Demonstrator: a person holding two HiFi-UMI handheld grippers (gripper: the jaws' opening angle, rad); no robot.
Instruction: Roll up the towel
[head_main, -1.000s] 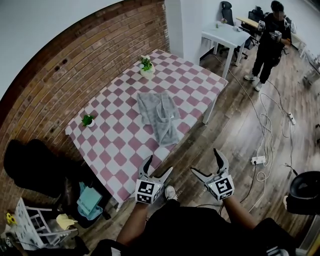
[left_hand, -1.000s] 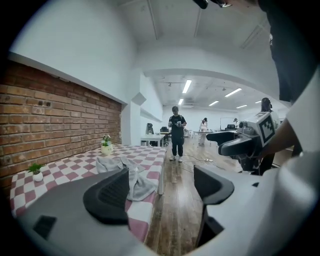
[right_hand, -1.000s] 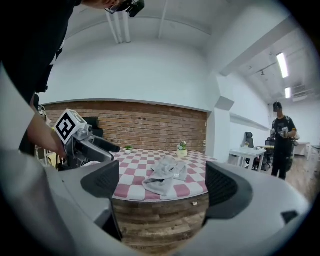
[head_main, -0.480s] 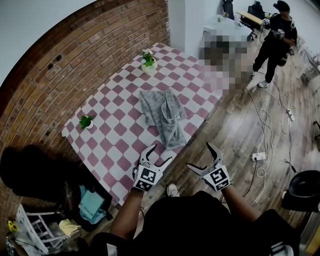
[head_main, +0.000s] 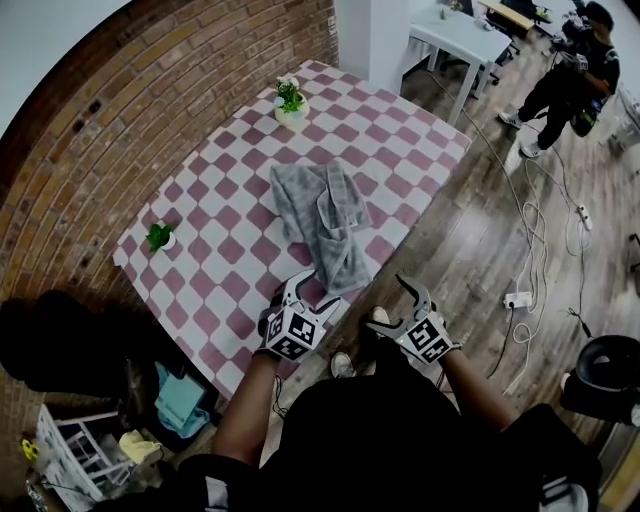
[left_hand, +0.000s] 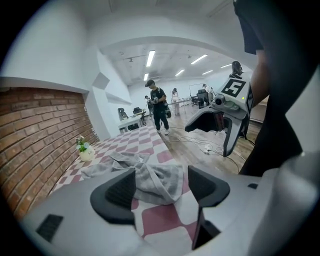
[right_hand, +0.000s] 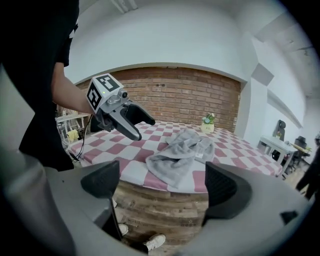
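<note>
one crumpled towel (head_main: 325, 222) on one table (head_main: 210, 290), two plants (head_main: 290, 100) (head_main: 160, 237). two grippers, both empty: left gripper (head_main: 312, 292) jaws apart, just closing slightly; right gripper (head_main: 388, 303) jaws wide apart.

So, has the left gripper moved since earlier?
Yes: the left gripper came toward the near end of the towel; its jaws have been closing, nothing between them.

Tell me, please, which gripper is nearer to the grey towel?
Left. The left gripper hovers by the towel's near end, its jaws having just closed somewhat, nothing between them; the right gripper hangs beyond the table edge, over the floor.
</note>
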